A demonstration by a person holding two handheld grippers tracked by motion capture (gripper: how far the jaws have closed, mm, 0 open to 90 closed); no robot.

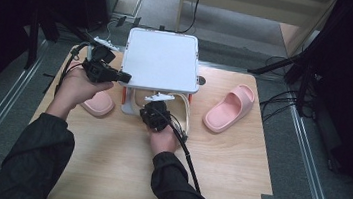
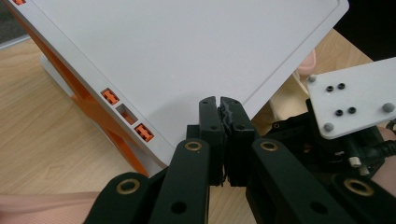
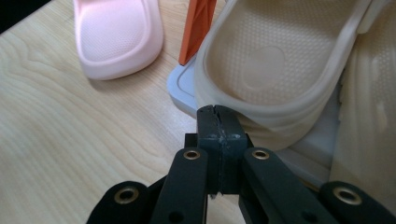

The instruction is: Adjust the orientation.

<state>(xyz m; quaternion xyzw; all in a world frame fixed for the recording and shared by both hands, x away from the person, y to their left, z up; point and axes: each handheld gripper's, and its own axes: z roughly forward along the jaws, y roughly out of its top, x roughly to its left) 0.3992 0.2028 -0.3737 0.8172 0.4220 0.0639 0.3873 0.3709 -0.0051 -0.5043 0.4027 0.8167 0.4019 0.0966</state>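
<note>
The right tool (image 3: pixel 218 112), jaws shut and empty, sits just before the beige slipper's (image 3: pixel 275 70) heel rim on the rack's lower shelf (image 3: pixel 187 88), nearer than the shut, empty left tool (image 2: pixel 220 103)

Directly ahead of the right gripper (image 3: pixel 218 109), the beige slipper (image 3: pixel 280 60) fills the rack's lower shelf (image 3: pixel 187 91). An orange post (image 3: pixel 196 28) blocks its left side. Bare table (image 3: pixel 70 140) lies open below-left. The white top shelf (image 2: pixel 187 60) bars the left gripper (image 2: pixel 220 100) ahead.
</note>
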